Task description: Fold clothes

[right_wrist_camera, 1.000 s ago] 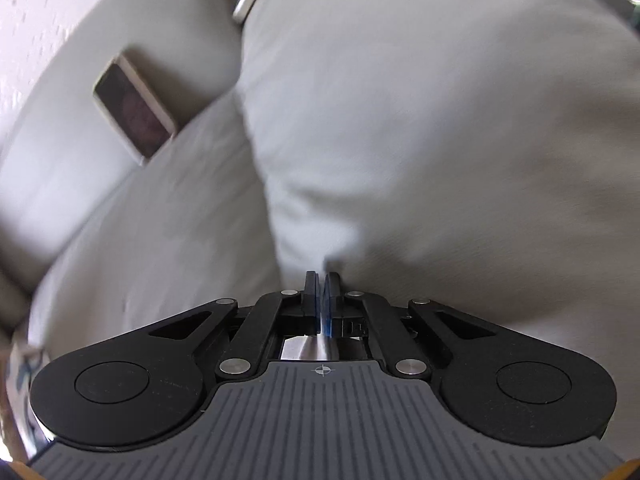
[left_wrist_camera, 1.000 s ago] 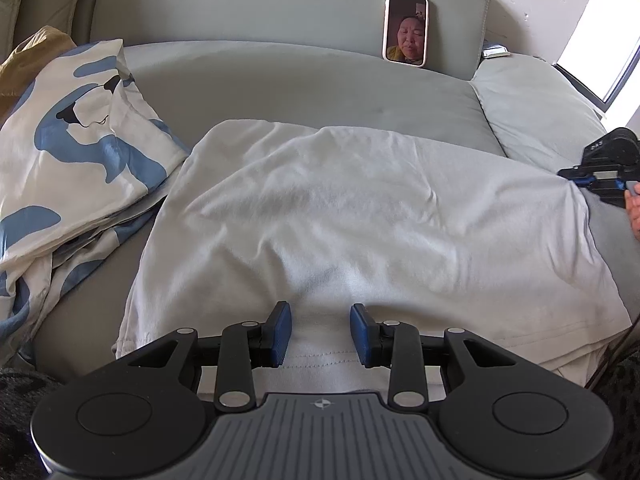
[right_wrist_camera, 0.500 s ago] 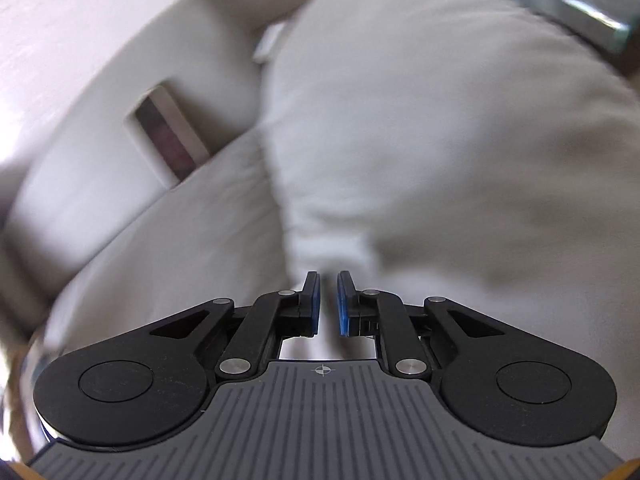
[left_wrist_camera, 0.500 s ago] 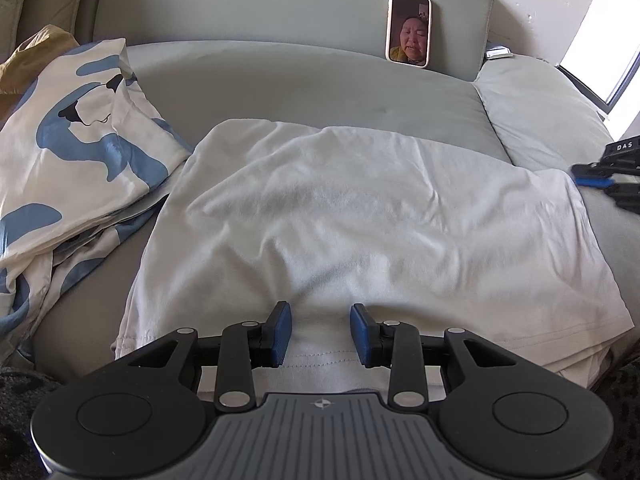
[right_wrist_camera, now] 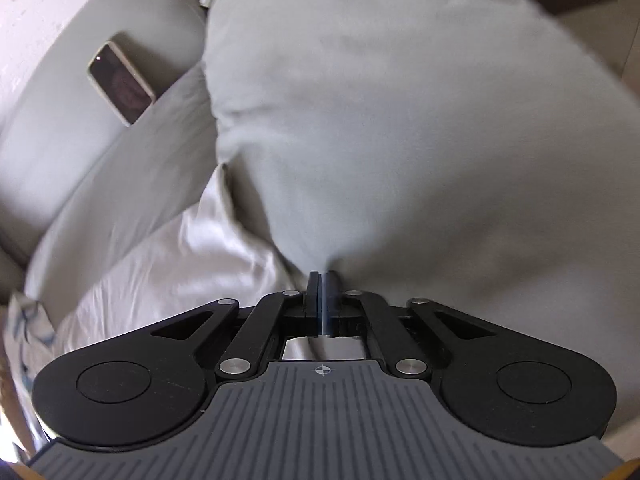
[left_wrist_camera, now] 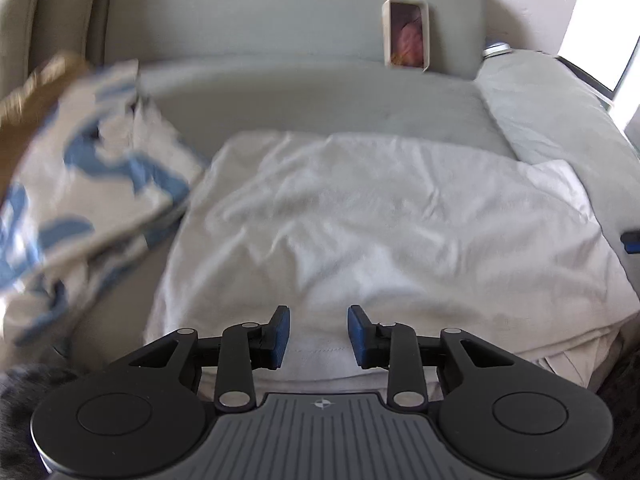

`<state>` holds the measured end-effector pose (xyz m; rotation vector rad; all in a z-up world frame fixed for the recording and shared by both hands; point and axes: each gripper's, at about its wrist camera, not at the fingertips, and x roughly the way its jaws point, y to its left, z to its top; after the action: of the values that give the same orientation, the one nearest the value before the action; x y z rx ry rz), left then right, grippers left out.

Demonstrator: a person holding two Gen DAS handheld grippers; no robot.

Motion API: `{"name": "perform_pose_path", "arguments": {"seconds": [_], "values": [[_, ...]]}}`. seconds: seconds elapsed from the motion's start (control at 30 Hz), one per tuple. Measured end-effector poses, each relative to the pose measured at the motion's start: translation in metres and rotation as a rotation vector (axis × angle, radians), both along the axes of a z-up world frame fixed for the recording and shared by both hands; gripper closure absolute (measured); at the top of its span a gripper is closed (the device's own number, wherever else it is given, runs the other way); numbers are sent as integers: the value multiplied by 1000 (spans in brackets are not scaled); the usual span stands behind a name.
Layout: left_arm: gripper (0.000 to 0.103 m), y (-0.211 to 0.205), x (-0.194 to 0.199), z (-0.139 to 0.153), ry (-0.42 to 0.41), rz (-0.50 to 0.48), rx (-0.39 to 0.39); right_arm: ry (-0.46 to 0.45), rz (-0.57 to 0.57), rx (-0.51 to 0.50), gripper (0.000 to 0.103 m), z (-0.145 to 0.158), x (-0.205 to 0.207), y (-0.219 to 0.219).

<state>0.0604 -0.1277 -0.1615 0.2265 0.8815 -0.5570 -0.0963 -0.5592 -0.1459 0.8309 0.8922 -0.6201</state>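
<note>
Shirt [left_wrist_camera: 392,216] spread just ahead of my left gripper [left_wrist_camera: 319,334].
Light, limp cotton that will sag and crease, so I'd pinch the stitched hem [left_wrist_camera: 316,350] lying between its parted, empty jaws. My right gripper [right_wrist_camera: 321,300] has just been easing open, but the jaws look all but together, over the grey cushion [right_wrist_camera: 400,120].

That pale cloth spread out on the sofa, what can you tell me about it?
The pale garment is off-white, thin and soft-looking, creased all over, with a stitched hem at its near edge. It lies spread flat on the grey sofa seat, apparently doubled into layers at the near right corner. Its left edge meets a blue-patterned cloth; its right side runs up to a grey cushion. The left tool is open above the hem.
</note>
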Motion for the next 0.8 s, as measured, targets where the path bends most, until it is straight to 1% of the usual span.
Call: {"name": "perform_pose_path", "arguments": {"seconds": [0.03,0.07,0.13,0.17,0.2,0.23,0.27,0.3,0.4,0.43,0.47,0.57,0.6,0.63,0.67,0.7,0.73,0.77,0.8], "values": [[74,-4,-5,5,-30,-23,-14,-14,26,-7,72,7,-2,10],[74,-10,-9,9,-55,-41,-30,-41,63,2,64,11,1,21],[71,-23,-14,11,-117,-78,-39,-107,155,46,64,14,13,45],[69,-32,-16,8,-157,-106,-16,-124,201,53,65,15,25,56],[69,-41,-15,0,-169,-126,32,-127,241,32,64,14,35,69],[70,-48,-13,-9,-151,-134,85,-120,275,-6,64,13,44,82],[74,-52,-12,-17,-122,-140,126,-112,310,-45,64,11,52,95],[75,-51,-15,-21,-94,-147,140,-93,351,-81,64,9,55,106],[77,-37,-34,-19,-77,-188,147,-2,492,-180,65,2,56,133],[77,-32,-40,-17,-69,-202,152,50,547,-230,65,2,52,140],[77,-26,-44,-16,-50,-210,151,103,579,-259,66,3,42,143],[76,-9,-49,-15,33,-219,136,213,593,-244,65,9,12,145],[75,-4,-51,-14,53,-226,135,249,583,-211,65,10,3,141],[76,-1,-53,-12,60,-226,120,265,554,-162,66,11,-2,134],[76,2,-55,-8,49,-217,88,253,513,-128,66,14,-7,127],[74,4,-56,-3,37,-208,56,203,451,-99,66,20,-17,118],[74,7,-57,1,25,-198,24,126,373,-68,61,29,-29,107],[74,9,-59,6,14,-189,-8,50,280,-24,48,35,-42,95],[73,9,-60,10,-8,-175,-30,-24,172,33,43,40,-54,81]]}}
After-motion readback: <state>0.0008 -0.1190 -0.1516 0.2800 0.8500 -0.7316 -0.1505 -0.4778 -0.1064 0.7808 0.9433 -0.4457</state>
